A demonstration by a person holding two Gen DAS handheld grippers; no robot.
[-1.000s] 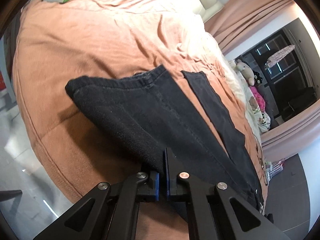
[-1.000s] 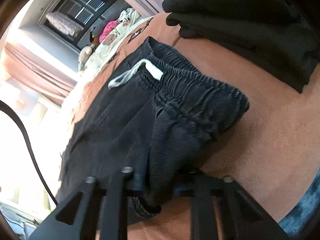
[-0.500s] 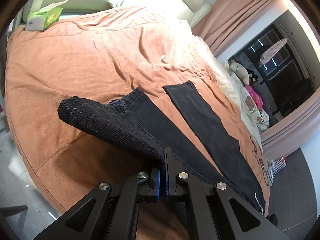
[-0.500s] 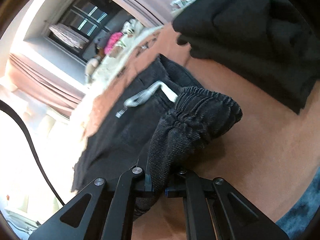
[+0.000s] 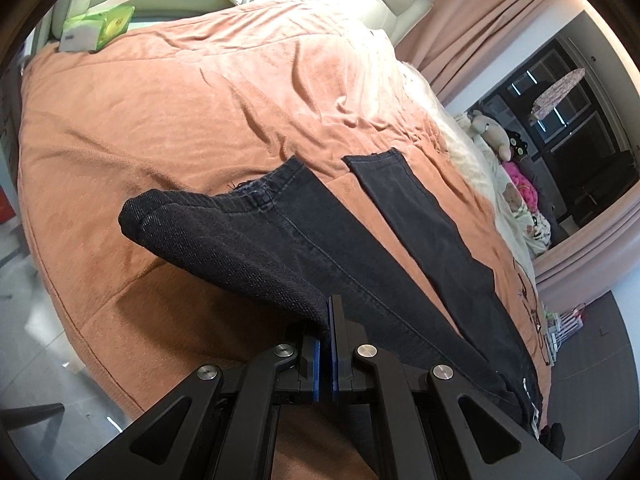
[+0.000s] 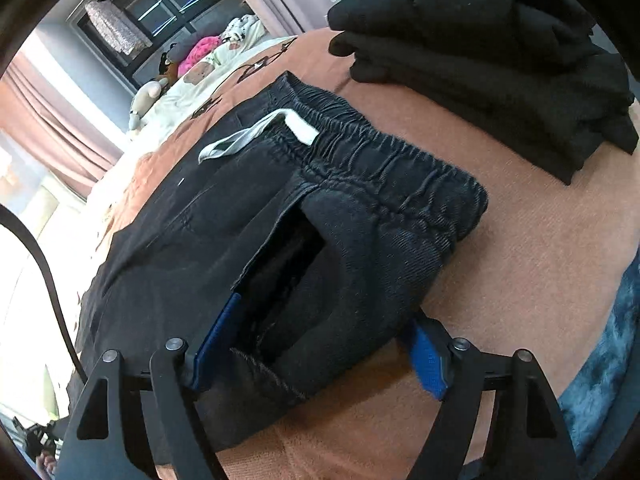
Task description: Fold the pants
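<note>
While we look along both grippers, the scene reads so:

Pants [image 5: 312, 248]: black, spread over the orange bed [image 5: 200, 112]; in the left view both legs run away to the far right, with a strip of bedspread between them.

Left gripper [image 5: 329, 344]: its fingers [image 5: 316, 364] are pressed together on the near edge of one leg, and we see that cloth lifted in a ridge off the bed, its hem end hanging free at left.

Right gripper [image 6: 316, 356]: its jaws have just been opening; the blue fingers [image 6: 428, 360] now stand wide apart, with the waist end lying between them and neither pad pressing on it.

Waistband [image 6: 392, 168]: elastic and gathered, lying on the bed just beyond the right gripper, with a white drawstring [image 6: 256, 136] on it.

Pocket [image 6: 280, 260]: gapes open at the near side of the waist.

Pile [image 6: 500, 60]: dark folded clothes at far right on the bed, apart from the waistband.

Tissue box [image 5: 98, 28]: green, at the bed's far left.
</note>
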